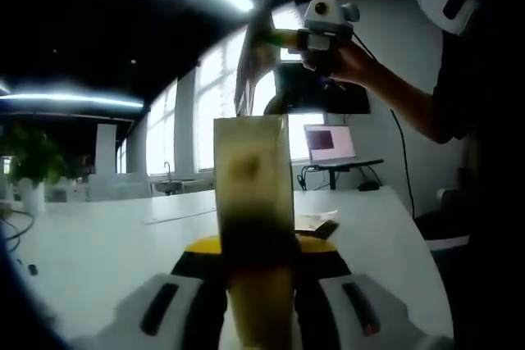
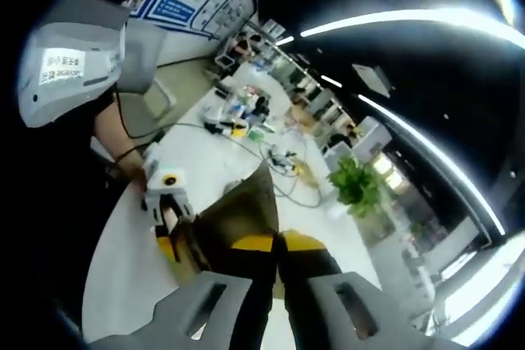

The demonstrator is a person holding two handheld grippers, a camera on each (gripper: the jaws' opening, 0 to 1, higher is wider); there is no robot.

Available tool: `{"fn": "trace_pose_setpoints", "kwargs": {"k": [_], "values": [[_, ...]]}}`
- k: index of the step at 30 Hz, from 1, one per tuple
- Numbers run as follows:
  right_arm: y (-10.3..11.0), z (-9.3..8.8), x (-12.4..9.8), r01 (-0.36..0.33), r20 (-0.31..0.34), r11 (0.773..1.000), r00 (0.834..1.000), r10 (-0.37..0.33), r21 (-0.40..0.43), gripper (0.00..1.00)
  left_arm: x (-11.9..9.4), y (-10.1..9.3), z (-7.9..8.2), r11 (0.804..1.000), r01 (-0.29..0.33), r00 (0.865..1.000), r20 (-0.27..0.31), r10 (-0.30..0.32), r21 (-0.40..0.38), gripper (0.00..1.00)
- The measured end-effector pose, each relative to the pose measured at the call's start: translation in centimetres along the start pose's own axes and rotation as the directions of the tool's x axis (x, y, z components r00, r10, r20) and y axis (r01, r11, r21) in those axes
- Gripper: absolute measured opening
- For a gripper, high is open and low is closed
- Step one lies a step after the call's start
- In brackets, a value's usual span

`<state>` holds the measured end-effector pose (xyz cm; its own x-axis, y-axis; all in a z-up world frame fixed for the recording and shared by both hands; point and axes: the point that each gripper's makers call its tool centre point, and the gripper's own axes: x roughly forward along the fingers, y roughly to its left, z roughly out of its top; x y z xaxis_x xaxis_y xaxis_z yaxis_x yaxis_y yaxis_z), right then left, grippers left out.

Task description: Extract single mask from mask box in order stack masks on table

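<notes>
In the left gripper view my left gripper [image 1: 258, 288] is shut on the mask box [image 1: 254, 194], a tall pale box that stands up between the jaws above the white table [image 1: 98, 243]. Up at the top right a hand holds my right gripper [image 1: 287, 38], which pinches a thin mask [image 1: 250, 63] hanging above the box. In the right gripper view my right gripper [image 2: 275, 284] is shut on that mask [image 2: 246, 206], seen as a dark sheet spreading from the jaws. The left gripper [image 2: 174, 231] sits just below and left of the sheet.
A laptop [image 1: 328, 143] on a stand sits at the table's far right end. A potted plant [image 2: 354, 182], cables [image 2: 287, 165] and small items lie further along the table. The person's arm [image 1: 410, 96] reaches in from the right; windows glare behind.
</notes>
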<state>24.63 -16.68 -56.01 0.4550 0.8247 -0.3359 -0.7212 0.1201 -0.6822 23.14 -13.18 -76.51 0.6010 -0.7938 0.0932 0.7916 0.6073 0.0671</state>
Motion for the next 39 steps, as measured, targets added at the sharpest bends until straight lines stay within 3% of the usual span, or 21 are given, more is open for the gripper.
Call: {"fn": "trace_pose_setpoints", "kwargs": {"k": [15,27,36,39], "values": [[-3.1,0.6,-3.2,0.169,0.052,0.984,0.984,-0.172,0.047,0.0,0.0,-0.1,0.0,1.0,0.004,1.0,0.001,-0.004,-0.003,0.32],[-5.5,-1.9,-6.0,0.318,-0.015,0.945,0.948,-0.318,0.076,0.0,0.0,0.0,-0.1,1.0,0.002,1.0,-0.002,-0.002,-0.004,0.32],[-6.7,-4.7,-7.8,0.398,-0.077,0.91,0.917,-0.391,0.115,0.0,0.1,0.0,-0.2,1.0,0.002,1.0,-0.008,-0.002,-0.003,0.32],[-6.6,-5.4,-8.1,0.403,-0.087,0.907,0.915,-0.395,0.124,0.0,0.1,0.0,-0.2,1.0,0.001,1.0,-0.01,-0.001,-0.002,0.32]]}}
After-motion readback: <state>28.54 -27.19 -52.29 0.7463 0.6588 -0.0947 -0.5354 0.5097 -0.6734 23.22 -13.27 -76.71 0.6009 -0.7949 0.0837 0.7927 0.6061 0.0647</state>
